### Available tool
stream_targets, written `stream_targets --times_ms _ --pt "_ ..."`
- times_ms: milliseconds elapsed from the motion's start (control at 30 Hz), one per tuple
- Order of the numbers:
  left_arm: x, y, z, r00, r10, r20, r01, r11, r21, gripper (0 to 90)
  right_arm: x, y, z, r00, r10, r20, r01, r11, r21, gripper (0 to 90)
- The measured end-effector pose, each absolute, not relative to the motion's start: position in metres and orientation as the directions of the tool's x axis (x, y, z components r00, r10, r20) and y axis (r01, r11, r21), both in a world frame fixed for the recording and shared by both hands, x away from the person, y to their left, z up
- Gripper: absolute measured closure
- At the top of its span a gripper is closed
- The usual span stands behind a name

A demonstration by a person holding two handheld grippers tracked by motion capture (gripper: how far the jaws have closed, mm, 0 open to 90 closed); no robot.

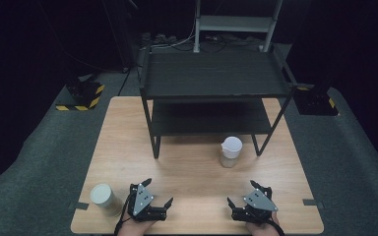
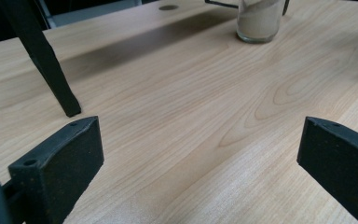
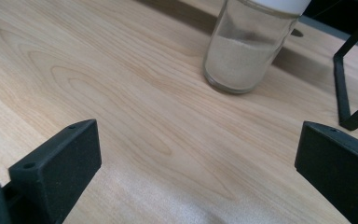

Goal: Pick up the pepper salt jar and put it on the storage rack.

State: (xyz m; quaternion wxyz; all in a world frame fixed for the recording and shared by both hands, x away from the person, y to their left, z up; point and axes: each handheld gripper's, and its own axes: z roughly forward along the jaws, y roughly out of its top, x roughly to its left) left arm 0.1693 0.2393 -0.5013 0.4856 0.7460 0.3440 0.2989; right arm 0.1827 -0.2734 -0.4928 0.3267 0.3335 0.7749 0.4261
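A glass jar with a white lid, partly filled with pale powder, stands on the wooden table just in front of the black shelf rack. The same jar appears far off in the left gripper view, and the jar is closer in the right gripper view. A second jar with a cream lid stands at the table's near left corner. My left gripper rests open near the front edge, nothing between its jaws. My right gripper is open too, empty, aimed toward the white-lidded jar.
The rack has two dark shelves, both bare, and thin black legs on the table. One foot of the rack stands to the right of the jar. Yellow-and-black weighted bases sit on the grey floor.
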Motion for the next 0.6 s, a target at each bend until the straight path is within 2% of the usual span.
stream_targets --times_ms 233,600 --pt "0.1654 0.2325 -0.5008 0.591 0.787 0.177 0.191 -0.349 0.917 0.6 0.1842 -0.2810 -0.4919 -0.578 0.792 -0.198 0.248 0.401 0.882 0.0" --pt "0.1645 0.2362 -0.5017 0.605 0.777 0.177 0.179 -0.349 0.920 0.6 0.1853 -0.2768 -0.4898 -0.572 0.792 -0.211 0.259 0.419 0.870 0.0"
